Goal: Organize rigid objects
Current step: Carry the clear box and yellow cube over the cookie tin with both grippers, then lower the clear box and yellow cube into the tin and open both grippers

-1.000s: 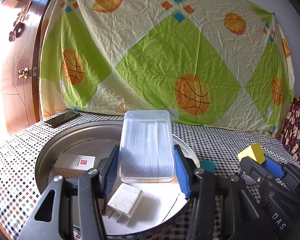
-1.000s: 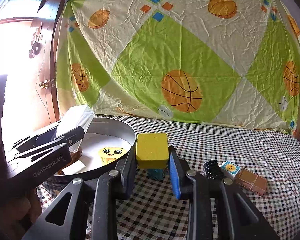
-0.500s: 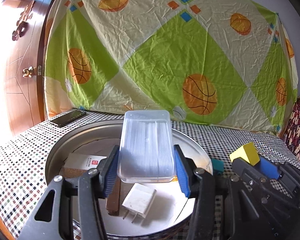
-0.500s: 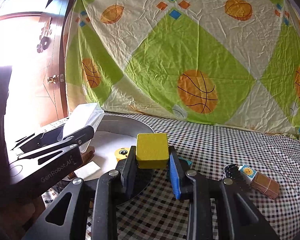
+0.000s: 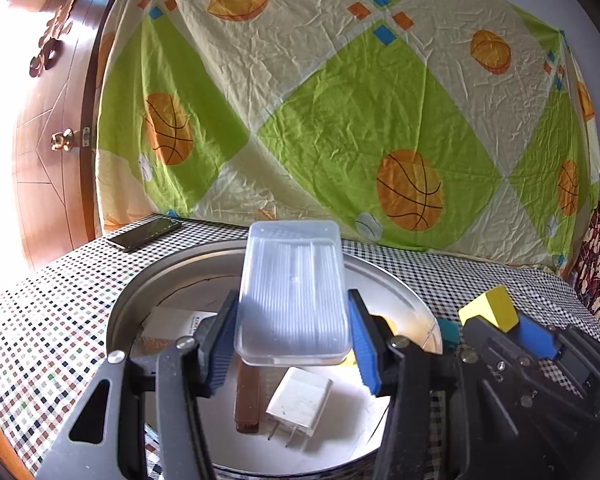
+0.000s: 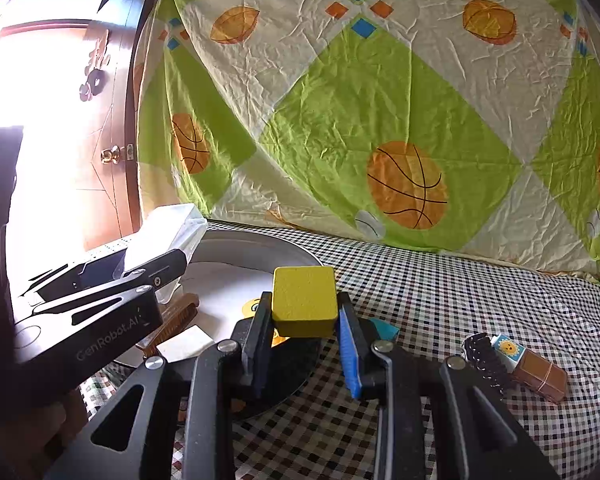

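Observation:
My left gripper (image 5: 294, 344) is shut on a clear plastic box (image 5: 293, 292) and holds it above the round metal tray (image 5: 396, 284). Inside the tray lie a white charger plug (image 5: 300, 404), a brown wooden bar (image 5: 247, 396) and a white carton (image 5: 172, 320). My right gripper (image 6: 305, 332) is shut on a yellow block (image 6: 304, 300) over the tray's right rim (image 6: 284, 244). In the left wrist view that yellow block (image 5: 490, 312) shows to the right of the tray. The clear box (image 6: 168, 232) also appears at the left in the right wrist view.
On the checked cloth to the right lie a black comb-like piece (image 6: 484, 360), a small sun-printed box (image 6: 508, 350) and a brown block (image 6: 540, 378). A teal piece (image 6: 384, 328) sits beside the tray. A phone (image 5: 144, 233) lies at the far left. A patterned sheet (image 5: 340, 100) hangs behind.
My right gripper with the yellow block has shifted left, from beside the tray to over its right rim. The left gripper still holds the clear box over the tray.

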The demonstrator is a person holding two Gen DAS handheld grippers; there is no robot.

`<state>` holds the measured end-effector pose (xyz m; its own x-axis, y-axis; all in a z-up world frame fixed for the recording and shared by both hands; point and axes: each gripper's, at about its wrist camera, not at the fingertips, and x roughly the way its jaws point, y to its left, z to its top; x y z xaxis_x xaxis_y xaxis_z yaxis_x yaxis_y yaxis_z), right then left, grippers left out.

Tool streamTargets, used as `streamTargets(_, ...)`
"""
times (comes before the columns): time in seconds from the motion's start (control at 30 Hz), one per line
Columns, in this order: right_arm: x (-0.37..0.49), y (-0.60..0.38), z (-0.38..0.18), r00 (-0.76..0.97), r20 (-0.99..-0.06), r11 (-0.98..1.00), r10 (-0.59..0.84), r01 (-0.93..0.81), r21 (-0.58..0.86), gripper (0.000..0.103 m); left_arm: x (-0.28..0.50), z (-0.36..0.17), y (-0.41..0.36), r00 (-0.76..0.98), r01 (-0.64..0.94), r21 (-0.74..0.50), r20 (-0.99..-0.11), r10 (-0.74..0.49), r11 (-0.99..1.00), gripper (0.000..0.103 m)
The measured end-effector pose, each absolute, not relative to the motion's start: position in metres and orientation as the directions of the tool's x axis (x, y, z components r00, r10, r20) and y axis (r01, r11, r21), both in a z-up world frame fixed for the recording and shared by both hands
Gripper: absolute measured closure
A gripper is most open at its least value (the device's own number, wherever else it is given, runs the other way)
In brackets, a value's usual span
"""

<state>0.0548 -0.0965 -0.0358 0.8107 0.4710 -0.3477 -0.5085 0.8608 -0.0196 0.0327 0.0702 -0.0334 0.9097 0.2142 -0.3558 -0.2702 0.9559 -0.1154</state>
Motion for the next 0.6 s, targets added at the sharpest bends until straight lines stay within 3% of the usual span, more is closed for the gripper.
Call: streamTargets(0.6, 0.052, -0.07, -0.036, 0.79, -0.353, 0.834, 0.501, -0.55, -0.045, 0.071, 0.028, -0.035, 0.099, 0.895, -0.315, -0.12, -0.367, 0.253, 0.941, 0.052)
